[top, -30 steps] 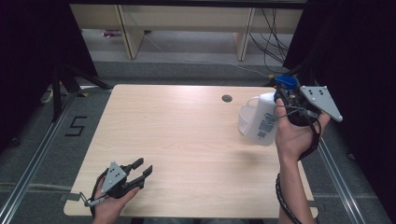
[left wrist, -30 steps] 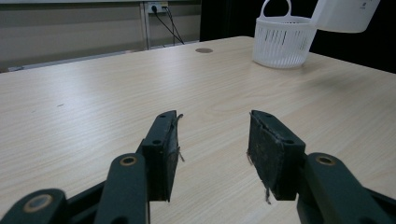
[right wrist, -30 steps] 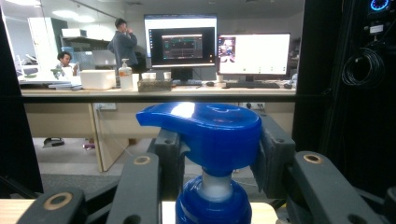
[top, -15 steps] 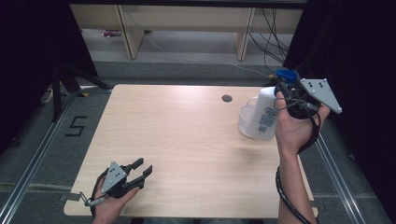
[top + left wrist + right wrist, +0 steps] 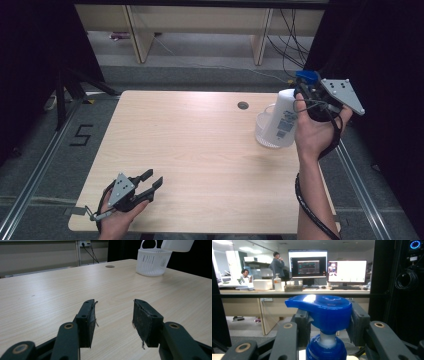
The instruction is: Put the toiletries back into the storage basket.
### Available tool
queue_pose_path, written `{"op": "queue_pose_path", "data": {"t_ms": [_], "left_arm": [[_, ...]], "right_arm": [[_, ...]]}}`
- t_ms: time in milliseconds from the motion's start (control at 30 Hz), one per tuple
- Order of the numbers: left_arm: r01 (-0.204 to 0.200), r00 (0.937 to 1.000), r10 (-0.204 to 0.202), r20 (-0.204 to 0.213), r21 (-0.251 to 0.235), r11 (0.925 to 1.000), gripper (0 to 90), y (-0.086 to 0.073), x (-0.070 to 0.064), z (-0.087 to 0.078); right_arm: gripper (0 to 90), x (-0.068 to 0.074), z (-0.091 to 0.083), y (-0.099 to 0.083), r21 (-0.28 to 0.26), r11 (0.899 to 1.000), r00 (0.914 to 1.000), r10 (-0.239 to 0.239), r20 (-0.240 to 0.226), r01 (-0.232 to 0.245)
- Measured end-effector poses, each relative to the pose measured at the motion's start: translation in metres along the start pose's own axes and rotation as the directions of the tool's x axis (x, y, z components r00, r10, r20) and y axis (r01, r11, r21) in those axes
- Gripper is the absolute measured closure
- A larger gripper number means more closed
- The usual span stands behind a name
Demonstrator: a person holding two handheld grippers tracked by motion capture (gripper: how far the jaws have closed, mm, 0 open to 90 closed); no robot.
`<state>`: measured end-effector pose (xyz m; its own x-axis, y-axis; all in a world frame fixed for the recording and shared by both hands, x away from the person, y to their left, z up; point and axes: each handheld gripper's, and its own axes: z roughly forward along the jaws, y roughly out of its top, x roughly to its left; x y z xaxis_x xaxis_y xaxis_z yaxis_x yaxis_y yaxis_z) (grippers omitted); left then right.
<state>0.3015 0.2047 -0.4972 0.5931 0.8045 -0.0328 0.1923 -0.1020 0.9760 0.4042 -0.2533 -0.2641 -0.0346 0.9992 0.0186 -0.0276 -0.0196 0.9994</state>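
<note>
A white pump bottle (image 5: 284, 116) with a blue pump head (image 5: 306, 76) hangs upright over a white mesh basket (image 5: 263, 135) at the table's right side. My right gripper (image 5: 303, 86) is shut on the bottle's pump head (image 5: 322, 307), its jaws pressed against both sides of it. The bottle's base (image 5: 178, 245) hovers just above the basket (image 5: 151, 263) with its looped handle. Near the front left corner of the table, my left gripper (image 5: 153, 178) rests low with its jaws apart and nothing between them (image 5: 113, 315).
The light wooden table (image 5: 200, 145) has a round cable hole (image 5: 243, 105) at the back. Wooden shelf legs and cables stand on the floor beyond it. Dark curtains hang left and right. A cable trails down the right forearm (image 5: 312, 200).
My right gripper has raised the bottle a little and carried it slightly farther away, so its base now hangs above the basket. The left gripper has stayed still.
</note>
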Motion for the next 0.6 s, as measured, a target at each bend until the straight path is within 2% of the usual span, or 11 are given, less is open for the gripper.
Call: {"op": "queue_pose_path", "data": {"t_ms": [300, 367, 433, 600], "left_arm": [[-0.004, 1.0, 0.004, 0.004, 0.0, 1.0, 52.2, 0.0, 0.0, 0.001], [-0.008, 1.0, 0.008, 0.004, 0.0, 1.0, 52.2, 0.001, 0.0, 0.001], [-0.005, 1.0, 0.005, 0.002, -0.003, 1.0, 52.2, 0.001, 0.0, 0.0], [-0.005, 1.0, 0.005, 0.001, 0.0, 1.0, 52.1, 0.0, 0.0, 0.001]], "right_arm": [[59.8, -0.001, 0.007, 0.003, -0.002, 1.0, 0.9999, 0.01, 0.003, -0.01], [59.8, -0.003, 0.009, 0.004, -0.005, 1.0, 1.0, -0.001, 0.004, 0.001], [59.8, -0.004, 0.012, 0.004, -0.005, 1.0, 0.9999, 0.011, 0.005, -0.011], [59.9, -0.006, 0.02, 0.004, -0.002, 1.0, 0.9999, -0.002, 0.012, 0.002]]}}
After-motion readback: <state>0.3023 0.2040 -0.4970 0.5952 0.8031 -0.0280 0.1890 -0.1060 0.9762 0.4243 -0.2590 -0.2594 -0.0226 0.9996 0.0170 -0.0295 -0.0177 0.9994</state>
